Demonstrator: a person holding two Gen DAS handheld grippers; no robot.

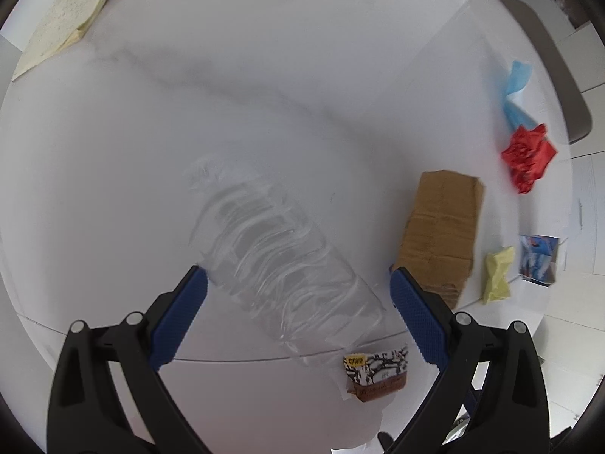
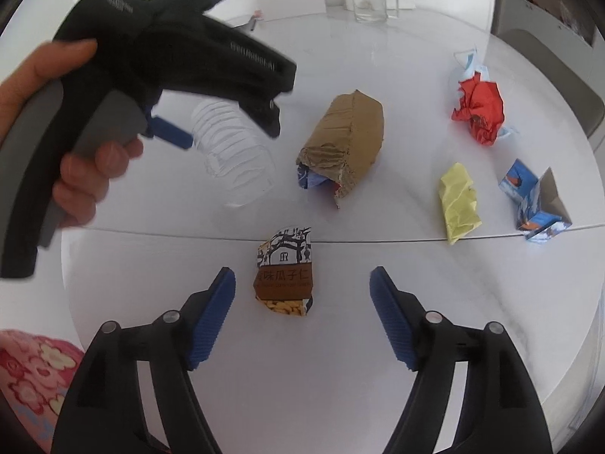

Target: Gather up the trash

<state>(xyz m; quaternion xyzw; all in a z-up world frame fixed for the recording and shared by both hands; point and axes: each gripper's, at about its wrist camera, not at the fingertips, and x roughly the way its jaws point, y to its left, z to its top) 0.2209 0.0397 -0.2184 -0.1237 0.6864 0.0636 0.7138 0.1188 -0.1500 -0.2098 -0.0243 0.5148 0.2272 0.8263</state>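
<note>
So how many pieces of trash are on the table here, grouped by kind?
Clear plastic bottle: 1
Cardboard piece: 1
Crumpled paper, red ball and yellow ball: 2
Snack wrapper: 1
Small printed carton: 1
Blue face mask: 1
Total: 7

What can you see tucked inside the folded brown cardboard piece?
Inside the cardboard's torn open end, crumpled blue, white and red wrapping shows. How far it extends inside is hidden.
</note>
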